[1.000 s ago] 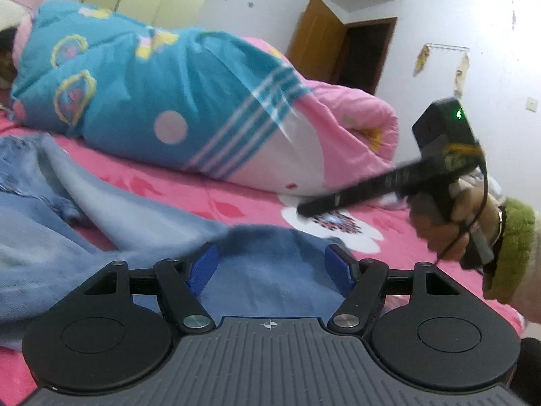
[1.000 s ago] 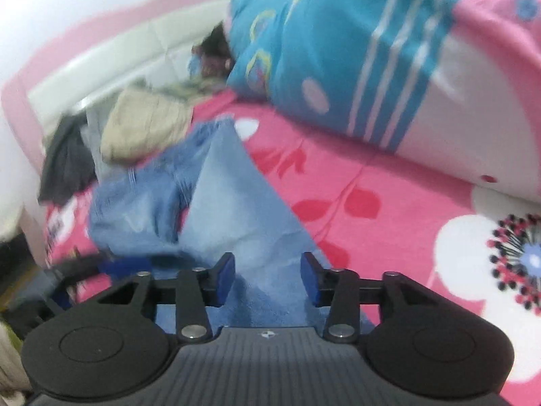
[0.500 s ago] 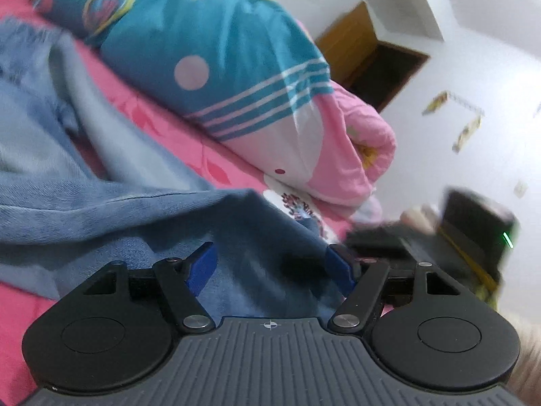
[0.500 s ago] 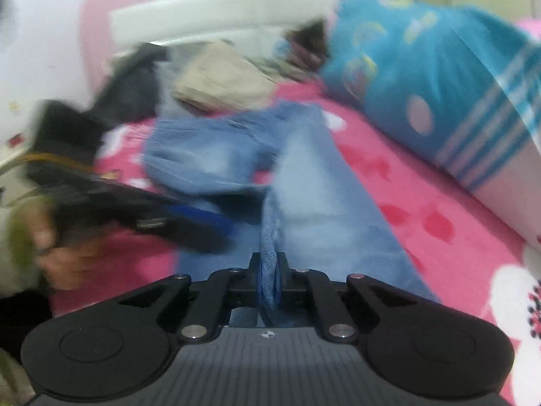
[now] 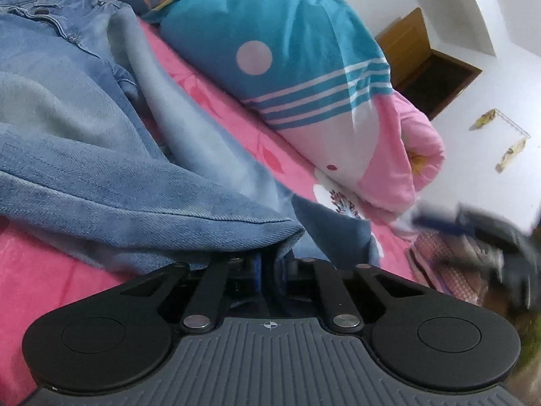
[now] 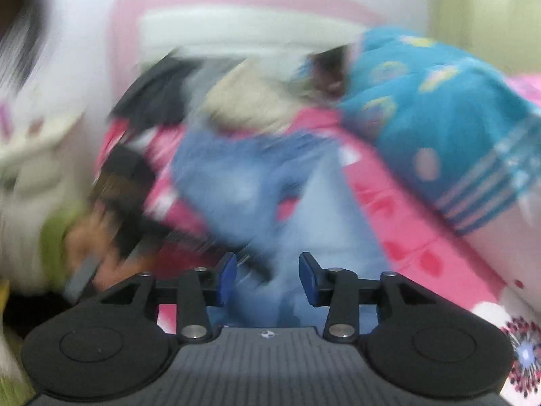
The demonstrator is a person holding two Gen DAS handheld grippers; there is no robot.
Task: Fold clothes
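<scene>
My L gripper (image 5: 267, 265) is clamped on the jeans (image 5: 101, 169) hem; R gripper (image 6: 267, 279) gapes, holding nothing. Jeans sprawl unfolded on bed (image 5: 33, 270), folding mostly left.

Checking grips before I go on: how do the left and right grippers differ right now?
The left gripper is shut on the jeans hem; the right gripper is open and holds nothing. The left wrist view is sharp, so that gripper looks steady, while the right wrist view is smeared with motion. Both point over the jeans on the pink bed.
</scene>
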